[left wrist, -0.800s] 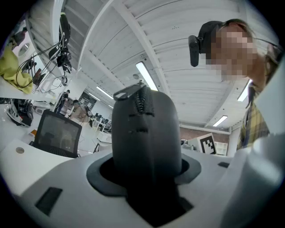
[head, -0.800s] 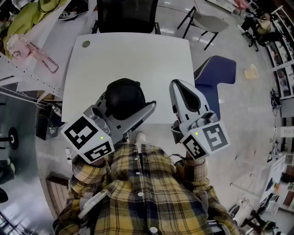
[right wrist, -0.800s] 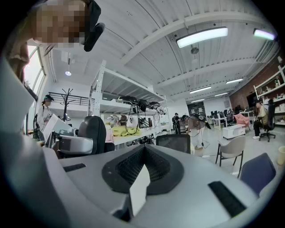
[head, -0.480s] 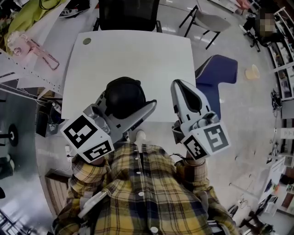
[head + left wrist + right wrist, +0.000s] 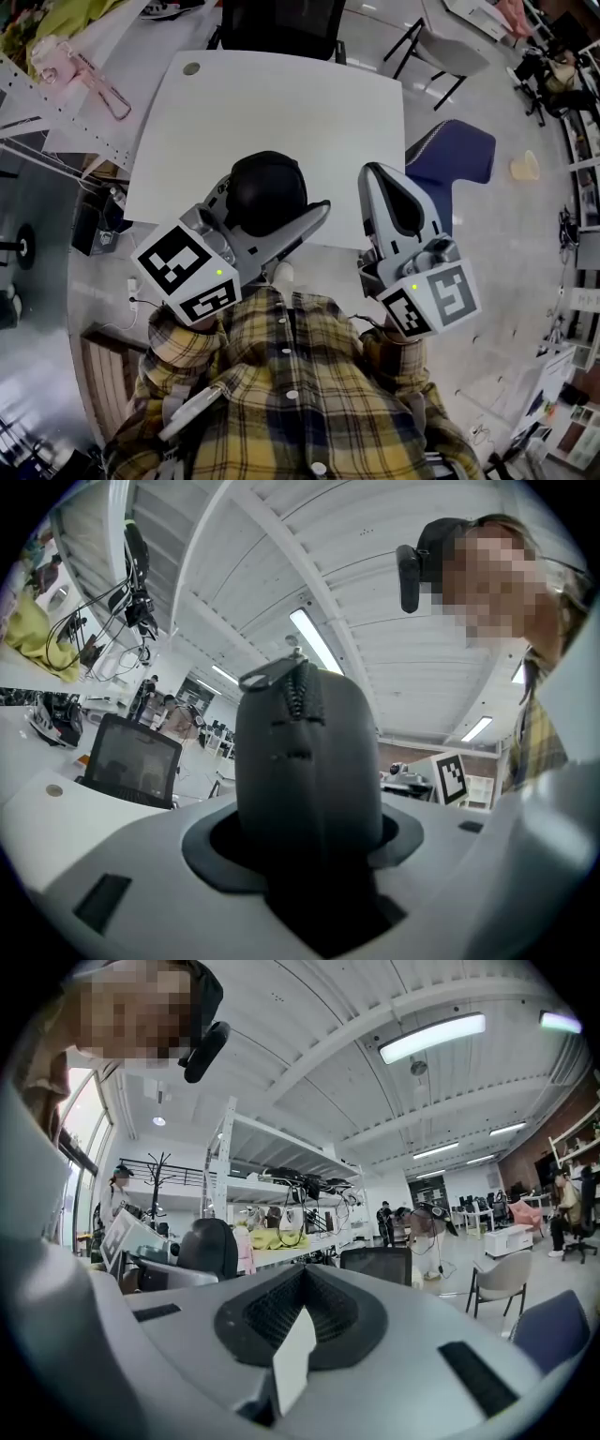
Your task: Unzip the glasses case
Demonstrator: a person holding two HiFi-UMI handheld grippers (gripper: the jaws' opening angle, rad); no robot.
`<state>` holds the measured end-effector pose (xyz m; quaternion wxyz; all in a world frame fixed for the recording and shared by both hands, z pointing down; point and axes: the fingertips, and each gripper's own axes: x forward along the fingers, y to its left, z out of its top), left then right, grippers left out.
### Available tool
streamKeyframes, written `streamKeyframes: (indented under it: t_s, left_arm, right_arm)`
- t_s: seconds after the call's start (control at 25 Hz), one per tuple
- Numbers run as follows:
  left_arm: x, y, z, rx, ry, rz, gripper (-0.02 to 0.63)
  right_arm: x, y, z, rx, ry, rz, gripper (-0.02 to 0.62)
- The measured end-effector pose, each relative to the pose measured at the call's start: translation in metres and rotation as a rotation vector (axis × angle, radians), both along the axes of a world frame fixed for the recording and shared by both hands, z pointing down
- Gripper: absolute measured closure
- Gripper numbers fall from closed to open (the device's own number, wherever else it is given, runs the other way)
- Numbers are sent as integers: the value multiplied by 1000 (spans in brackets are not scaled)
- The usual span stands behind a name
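Observation:
The glasses case (image 5: pixel 267 190) is black, rounded and zipped; it sits between the fingers of my left gripper (image 5: pixel 275 199), which is shut on it above the near edge of the white table (image 5: pixel 281 103). In the left gripper view the case (image 5: pixel 305 761) stands up out of the left gripper (image 5: pixel 305 864), with its zipper line and metal pull (image 5: pixel 272 674) at the top. My right gripper (image 5: pixel 380 187) is held apart to the right of the case, pointing upward. In the right gripper view the right gripper (image 5: pixel 300 1321) is shut with nothing in it.
A black chair (image 5: pixel 281 23) stands at the table's far side. A blue chair (image 5: pixel 450 159) and a grey chair (image 5: pixel 450 37) stand on the right. A small round cap (image 5: pixel 191 68) marks the table's far left corner. Shelving (image 5: pixel 56 103) lies on the left.
The head view has shifted a little. Both grippers and the case keep nearly the same pose relative to each other.

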<state>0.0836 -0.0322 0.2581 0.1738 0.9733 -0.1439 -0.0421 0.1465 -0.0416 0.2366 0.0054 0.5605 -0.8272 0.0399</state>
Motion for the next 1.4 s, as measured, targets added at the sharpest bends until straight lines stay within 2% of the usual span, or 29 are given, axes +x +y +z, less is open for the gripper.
streamKeyframes:
  t_s: [0.16, 0.28, 0.48, 0.72, 0.88, 0.96, 1.16, 1.4]
  left_arm:
    - [4, 6, 2, 5, -25, -9, 347]
    - [2, 3, 6, 26, -75, -26, 347]
    - [-5, -11, 20, 141, -268, -46, 347]
    - [-7, -21, 28, 208, -428, -9, 347]
    - [-13, -33, 36, 274, -546, -53, 347]
    - [-17, -39, 42, 317, -619, -76, 347]
    - [-24, -46, 53, 384, -752, -88, 347]
    - [-31, -54, 63, 415, -865, -94, 347]
  right_arm:
    - [-4, 9, -12, 22, 14, -39, 597]
    - [-14, 13, -25, 54, 17, -82, 597]
    - [-59, 11, -56, 125, 177, -242, 595]
    - [-101, 15, -60, 92, 408, -418, 594]
    - [-116, 14, -53, 98, 575, -447, 588]
    - [-124, 13, -48, 92, 637, -461, 518]
    - [-140, 8, -36, 86, 742, -499, 515]
    - [-143, 4, -18, 31, 885, -546, 515]
